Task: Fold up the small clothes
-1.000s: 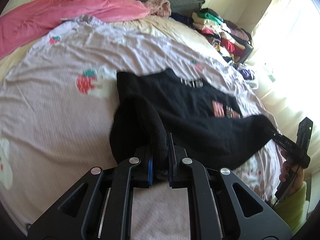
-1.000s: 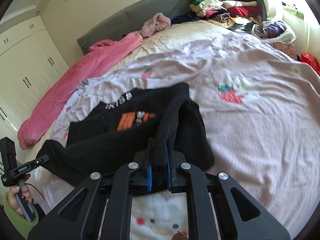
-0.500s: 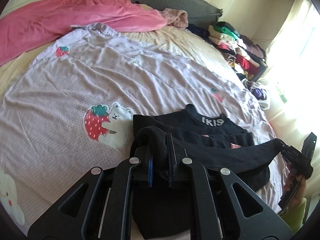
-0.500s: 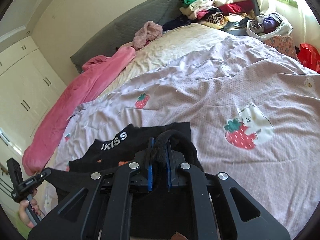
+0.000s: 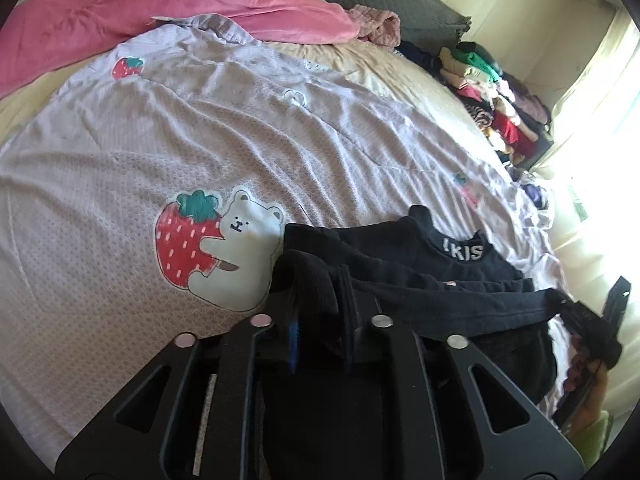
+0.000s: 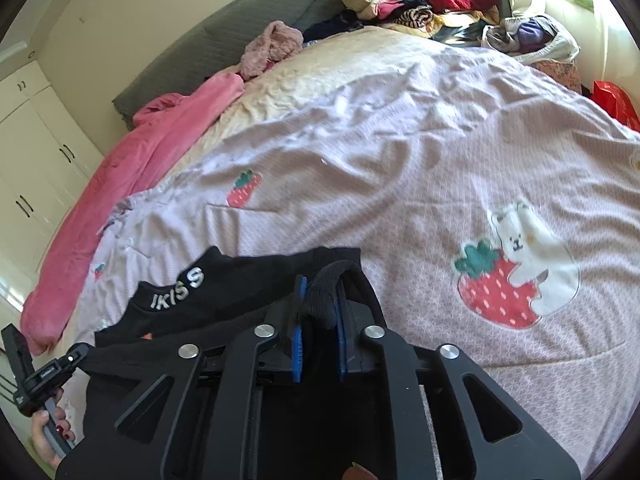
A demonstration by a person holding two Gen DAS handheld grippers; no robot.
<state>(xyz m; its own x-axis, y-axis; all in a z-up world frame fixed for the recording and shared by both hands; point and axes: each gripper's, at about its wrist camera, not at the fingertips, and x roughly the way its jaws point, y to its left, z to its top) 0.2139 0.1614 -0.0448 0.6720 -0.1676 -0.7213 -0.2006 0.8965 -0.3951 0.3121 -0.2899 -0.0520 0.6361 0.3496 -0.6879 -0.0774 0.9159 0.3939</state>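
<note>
A small black top point(image 5: 404, 256) with white collar lettering lies on the lilac quilt; it also shows in the right wrist view point(image 6: 224, 292). My left gripper point(image 5: 320, 312) is shut on one corner of its black hem. My right gripper point(image 6: 320, 312) is shut on the other corner. The hem is stretched taut between them, held just above the collar end. Each gripper shows at the far side of the other's view: the right one point(image 5: 596, 332), the left one point(image 6: 44, 376).
The lilac quilt point(image 5: 200, 128) with strawberry-and-bear prints covers the bed. A pink blanket point(image 5: 160, 12) lies at the far edge by a grey headboard point(image 6: 248, 36). A pile of folded clothes point(image 6: 420, 0) sits at the far right corner. White wardrobes point(image 6: 28, 160) stand left.
Both grippers have carried the black hem forward over the top toward its collar, folding it in half. The orange print is now almost covered.
</note>
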